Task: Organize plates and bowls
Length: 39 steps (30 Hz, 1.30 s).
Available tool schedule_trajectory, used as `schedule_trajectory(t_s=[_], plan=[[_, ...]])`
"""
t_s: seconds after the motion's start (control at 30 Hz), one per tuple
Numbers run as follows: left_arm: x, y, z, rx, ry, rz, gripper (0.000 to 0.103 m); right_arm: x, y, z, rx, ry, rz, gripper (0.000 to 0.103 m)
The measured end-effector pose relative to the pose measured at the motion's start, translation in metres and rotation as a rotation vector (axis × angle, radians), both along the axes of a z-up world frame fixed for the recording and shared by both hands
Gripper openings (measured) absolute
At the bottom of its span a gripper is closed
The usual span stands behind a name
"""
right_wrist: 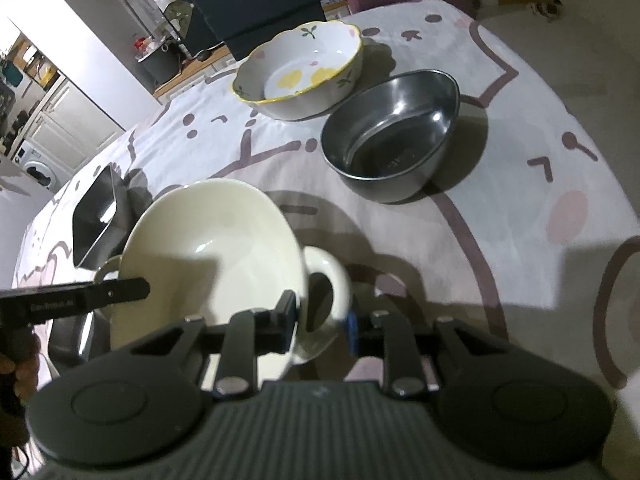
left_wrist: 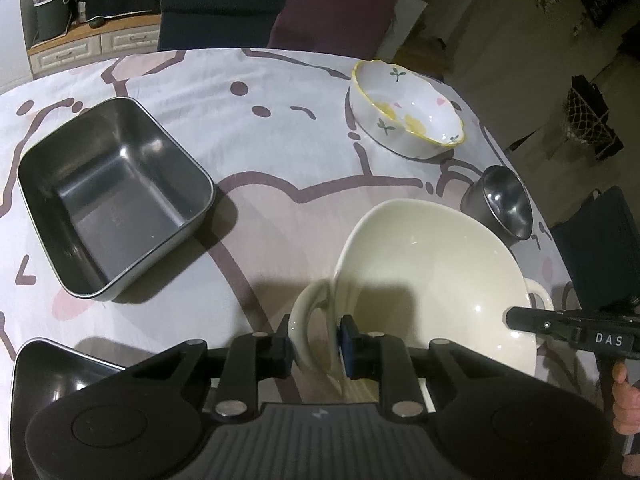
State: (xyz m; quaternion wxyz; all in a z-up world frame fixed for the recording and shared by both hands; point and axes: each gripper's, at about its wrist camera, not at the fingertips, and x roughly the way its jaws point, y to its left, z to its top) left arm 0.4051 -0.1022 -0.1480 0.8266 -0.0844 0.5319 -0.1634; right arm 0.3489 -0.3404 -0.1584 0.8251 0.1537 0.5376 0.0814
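Setting: round table under a cartoon-print cloth (left_wrist: 256,152), chairs and cupboards in the dim room behind.
Cream bowl (left_wrist: 432,280): two-handled, near the table's front edge, apparently resting on the cloth.
Left gripper (left_wrist: 316,350): clenched on the bowl's left loop handle (left_wrist: 308,320).
Right gripper (right_wrist: 320,324): clamped on the opposite handle (right_wrist: 328,300), one pad inside the loop, one outside.
Floral bowl (right_wrist: 304,72): far side, separate.
Round steel bowl (right_wrist: 390,136): just beside the floral bowl, empty.
Rectangular steel tray (left_wrist: 116,200): left of centre, empty.
Second steel tray (left_wrist: 60,364): only a corner visible at the near left edge.
Progress: early by appearance; nothing nested or stacked.
Outstanding: cream bowl to be placed; remaining pieces to be grouped.
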Motion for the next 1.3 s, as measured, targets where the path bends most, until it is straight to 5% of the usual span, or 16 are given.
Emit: schedule_trajectory(t_s=[0.6, 1.3], plan=[[-0.03, 0.013, 0.054, -0.035, -0.109, 0.044, 0.025, -0.028, 0.009, 0.053, -0.041, -0.143, 0.011, 0.029], [-0.113, 0.105, 0.125, 0.022, -0.197, 0.231, 0.025, -0.054, 0.088, 0.101, 0.035, -0.245, 0.143, 0.029]])
